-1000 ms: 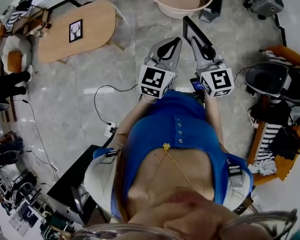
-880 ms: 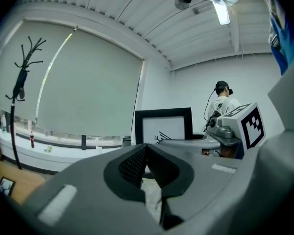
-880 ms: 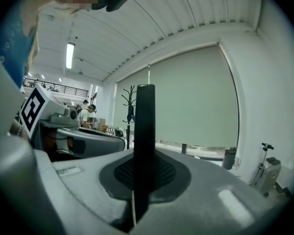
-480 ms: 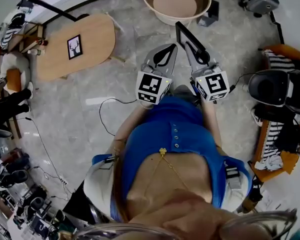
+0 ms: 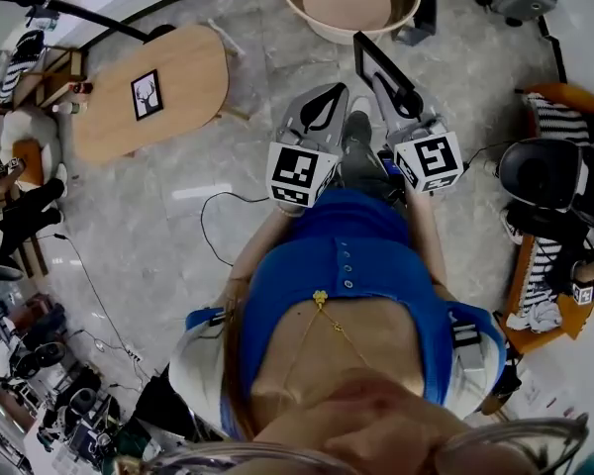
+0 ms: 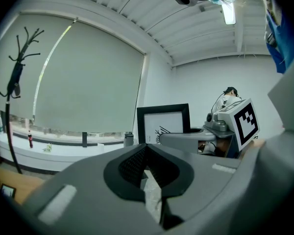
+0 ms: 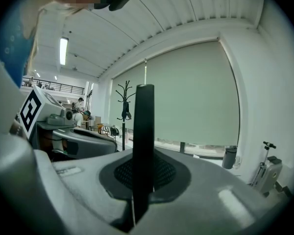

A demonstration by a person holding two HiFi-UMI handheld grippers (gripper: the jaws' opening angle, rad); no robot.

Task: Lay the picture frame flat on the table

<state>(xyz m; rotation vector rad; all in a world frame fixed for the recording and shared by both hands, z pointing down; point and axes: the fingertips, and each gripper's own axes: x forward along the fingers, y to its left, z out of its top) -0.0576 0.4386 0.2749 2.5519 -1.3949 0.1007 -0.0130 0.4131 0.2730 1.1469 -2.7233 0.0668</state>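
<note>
A black picture frame (image 5: pixel 381 67) stands upright in my right gripper (image 5: pixel 408 102), which is shut on its lower edge. In the right gripper view the frame (image 7: pixel 143 141) shows edge-on between the pads. From the left gripper view I see its white front with an antler drawing (image 6: pixel 164 124). My left gripper (image 5: pixel 339 92) hangs beside it, shut with nothing in it, its tips meeting (image 6: pixel 147 153). The oval wooden table (image 5: pixel 183 62) lies to the far left, with a second small deer picture (image 5: pixel 147 94) flat on it.
A round beige tub (image 5: pixel 351 23) stands on the floor straight ahead. A white cable (image 5: pixel 213 231) runs over the marble floor at the left. A chair with striped cloth (image 5: pixel 540 265) and bags crowd the right side. A coat stand (image 6: pixel 14 82) rises by the window.
Both grippers have travelled together across the room, the frame staying upright in the right one. The tub and the table have shifted slightly in the head view.
</note>
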